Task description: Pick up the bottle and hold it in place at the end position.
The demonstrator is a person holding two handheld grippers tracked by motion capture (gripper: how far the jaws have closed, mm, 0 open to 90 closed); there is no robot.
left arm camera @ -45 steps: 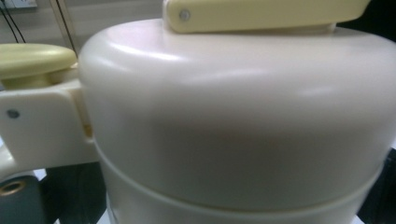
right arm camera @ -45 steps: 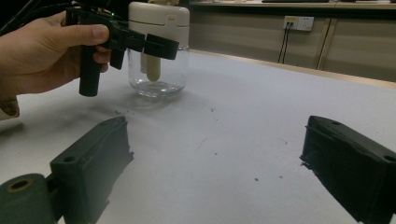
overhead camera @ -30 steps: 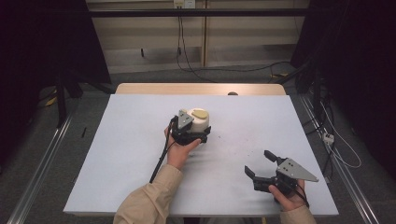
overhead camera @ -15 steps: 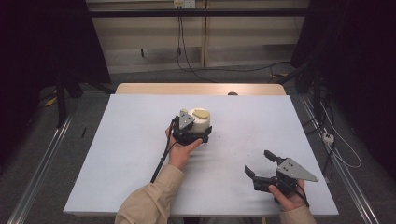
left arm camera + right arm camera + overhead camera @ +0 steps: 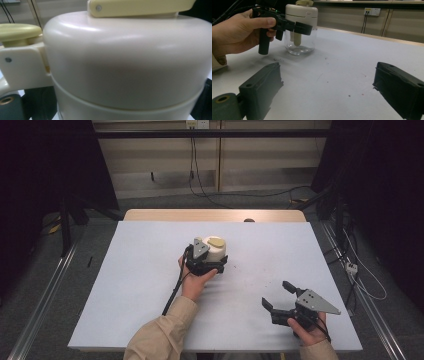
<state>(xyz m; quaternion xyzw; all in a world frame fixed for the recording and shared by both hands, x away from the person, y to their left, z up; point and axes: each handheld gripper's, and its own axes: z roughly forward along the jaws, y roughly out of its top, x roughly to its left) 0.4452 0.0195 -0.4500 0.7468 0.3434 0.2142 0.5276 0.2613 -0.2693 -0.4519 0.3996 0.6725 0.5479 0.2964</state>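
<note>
1. Near the centre of the worktop (image 5: pixel 150 270), slightly toward its far edge: one jar (image 5: pixel 300 30), standing upright. Cream plastic top with a pale yellow lever (image 5: pixel 216 241) on it; clear glass base, as seen from the right gripper view.
2. Left tool (image 5: pixel 212 265): set at the jar's cream top, jaws to either side of it on the person's side. From the left gripper view the top sits very close between the jaws. Contact appears likely, but whether the jaws are pressing cannot be told.
3. Left hand (image 5: pixel 192 282): forearm in a tan sleeve (image 5: pixel 160 335) reaching in from the near edge, angled forward; fingers wrapped round the tool's grip, tool held level at the height of the jar's top.
4. Right tool (image 5: pixel 278 296): jaws spread wide, holding nothing, near the near right corner of the worktop and well apart from the jar; jaws point toward the jar.
5. Right hand (image 5: pixel 307 332): low at the near edge, seemingly idle.
6. Step in hand, judged: securing the jar by its top. To do it well, close squarely on the cream band, clear of the side hinge (image 5: pixel 22 67), and keep the tool level so the glass base does not tip or skid.
7. Worktop note: a few small dark specks (image 5: pixel 325 58) lie beside the jar.
</note>
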